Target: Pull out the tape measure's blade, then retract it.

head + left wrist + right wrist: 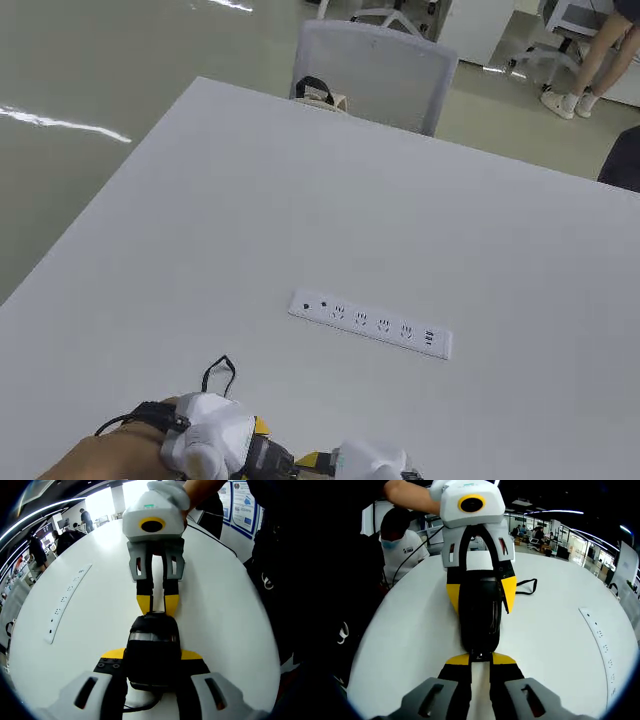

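A black tape measure (pixel 152 635) lies low over the white table (pixel 300 200), at the near edge of the head view. My left gripper (pixel 152 655) is shut on its body, yellow pads on both sides. Facing it, my right gripper (pixel 158 605) has its yellow fingertips pinched together at the case mouth. In the right gripper view, my right gripper (pixel 480 659) is shut on the small blade tip, and the left gripper (pixel 480 597) clamps the tape measure (pixel 480 620) beyond. Almost no blade shows between the two. In the head view the left gripper (pixel 265 445), tape measure (pixel 272 460) and right gripper (pixel 318 462) are cut by the bottom edge.
A white power strip (pixel 370 324) lies mid-table, beyond the grippers. A black strap loop (pixel 220 375) rests beside the left gripper. A grey chair (pixel 375 70) stands at the far table edge. A person's legs (pixel 590 60) show at the far right.
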A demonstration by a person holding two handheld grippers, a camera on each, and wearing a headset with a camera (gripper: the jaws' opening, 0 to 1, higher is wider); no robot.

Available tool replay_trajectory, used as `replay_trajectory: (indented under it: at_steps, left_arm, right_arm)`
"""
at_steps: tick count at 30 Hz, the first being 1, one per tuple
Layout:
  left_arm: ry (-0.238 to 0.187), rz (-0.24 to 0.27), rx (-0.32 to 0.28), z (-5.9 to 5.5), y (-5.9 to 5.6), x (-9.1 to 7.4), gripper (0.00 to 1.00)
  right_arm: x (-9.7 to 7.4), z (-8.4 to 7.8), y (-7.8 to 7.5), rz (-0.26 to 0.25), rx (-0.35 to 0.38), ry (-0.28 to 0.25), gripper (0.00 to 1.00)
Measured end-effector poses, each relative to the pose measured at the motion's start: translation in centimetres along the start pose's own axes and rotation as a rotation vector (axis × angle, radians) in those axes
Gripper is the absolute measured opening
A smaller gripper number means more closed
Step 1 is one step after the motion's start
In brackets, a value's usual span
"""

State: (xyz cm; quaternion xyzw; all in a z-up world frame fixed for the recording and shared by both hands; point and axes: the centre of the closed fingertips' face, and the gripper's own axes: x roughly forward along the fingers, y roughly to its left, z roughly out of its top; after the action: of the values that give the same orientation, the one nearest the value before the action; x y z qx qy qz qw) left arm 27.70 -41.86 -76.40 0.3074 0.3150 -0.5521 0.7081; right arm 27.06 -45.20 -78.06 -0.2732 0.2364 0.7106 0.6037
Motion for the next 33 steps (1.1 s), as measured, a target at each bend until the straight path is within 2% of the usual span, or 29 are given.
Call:
replay_trajectory:
  at_steps: [13,29,33]
  left_arm:
    - [-0.014,0.012,-0.021,-0.5,0.2,0.2,0.32]
    - [-0.008,0.011,-0.03,0.2,0.2,-0.3,0.32]
    - [-0.006,0.012,-0.03,0.0,0.2,-0.2,0.32]
  right_arm:
    - [-1.5,-1.0,-0.2,0.002,-0.015,0.027,0.11]
    - [-2.7,-1.9,-0.2,0.014,-0.004,0.041,0.1]
    - [-3.0,-2.2,-0.2,0.015,-0.006,0.048,0.1]
